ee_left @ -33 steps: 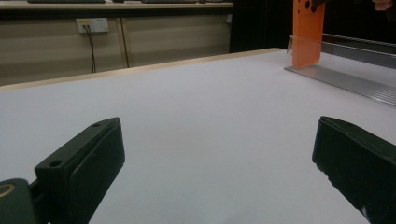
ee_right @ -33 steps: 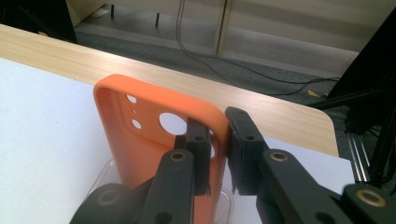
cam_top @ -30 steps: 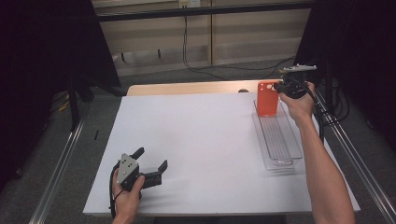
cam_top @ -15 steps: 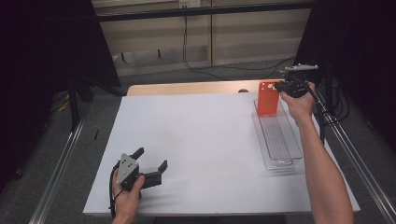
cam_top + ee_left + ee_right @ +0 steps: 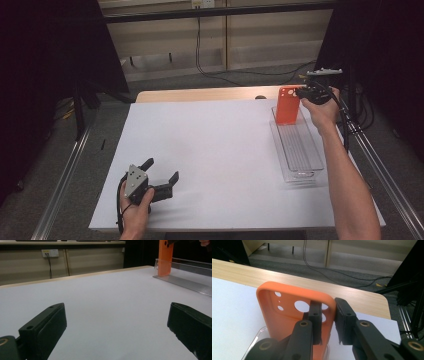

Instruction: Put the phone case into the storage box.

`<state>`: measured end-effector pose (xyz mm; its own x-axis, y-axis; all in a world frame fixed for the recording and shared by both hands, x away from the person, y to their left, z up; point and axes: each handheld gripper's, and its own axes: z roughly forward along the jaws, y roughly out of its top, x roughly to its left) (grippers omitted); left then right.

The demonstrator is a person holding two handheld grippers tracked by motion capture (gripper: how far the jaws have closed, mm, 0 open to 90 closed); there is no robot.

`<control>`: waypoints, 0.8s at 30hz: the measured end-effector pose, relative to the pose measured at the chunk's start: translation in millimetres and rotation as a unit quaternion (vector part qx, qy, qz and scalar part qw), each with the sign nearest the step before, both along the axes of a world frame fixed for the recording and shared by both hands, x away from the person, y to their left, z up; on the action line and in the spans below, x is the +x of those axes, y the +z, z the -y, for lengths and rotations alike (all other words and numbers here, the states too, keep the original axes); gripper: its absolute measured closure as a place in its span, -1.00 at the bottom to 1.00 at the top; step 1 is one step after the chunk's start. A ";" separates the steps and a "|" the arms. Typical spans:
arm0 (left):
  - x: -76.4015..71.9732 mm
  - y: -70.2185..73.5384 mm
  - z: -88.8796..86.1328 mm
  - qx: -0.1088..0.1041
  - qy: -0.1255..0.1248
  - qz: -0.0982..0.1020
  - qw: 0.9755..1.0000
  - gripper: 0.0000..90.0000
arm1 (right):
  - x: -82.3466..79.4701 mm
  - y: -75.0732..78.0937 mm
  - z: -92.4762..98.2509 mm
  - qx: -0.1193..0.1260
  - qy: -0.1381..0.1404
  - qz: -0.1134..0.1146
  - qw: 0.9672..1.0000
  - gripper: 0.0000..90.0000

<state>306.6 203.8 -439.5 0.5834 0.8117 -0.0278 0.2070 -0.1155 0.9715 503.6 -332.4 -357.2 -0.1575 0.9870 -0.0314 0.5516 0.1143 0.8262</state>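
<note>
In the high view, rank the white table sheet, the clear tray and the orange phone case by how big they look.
1. White table sheet, by far the largest.
2. Clear tray, long and narrow.
3. Orange phone case, smallest; it stands at the tray's far end, farther from the camera, so it may look slightly smaller than it is.

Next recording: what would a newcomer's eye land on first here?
The bright orange phone case stands upright at the far end of a clear plastic tray on the right of the white table. The right gripper has one jaw on each side of the case's edge, and those jaws have just been opening a little. Near the front left, the left gripper rests on the table with jaws wide open and nothing between them.
</note>
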 end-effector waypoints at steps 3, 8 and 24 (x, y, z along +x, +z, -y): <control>-0.2 0.0 0.0 -0.001 0.000 0.000 1.000 -0.95 | -0.3 0.5 0.0 -0.002 -0.001 0.002 1.000 0.63; 0.3 0.1 -0.3 0.001 0.000 0.001 1.000 -0.95 | -0.9 1.1 0.7 -0.003 -0.006 0.001 1.000 0.55; 1.1 -0.6 -0.8 0.006 0.001 -0.005 1.000 -0.95 | -9.6 5.0 0.0 0.003 -0.012 0.017 1.000 0.31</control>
<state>307.7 204.7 -440.1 0.5818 0.8129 -0.0241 0.2166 -0.1263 0.9681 494.0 -332.4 -352.2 -0.1330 0.9907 -0.0304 0.5258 0.0965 0.8451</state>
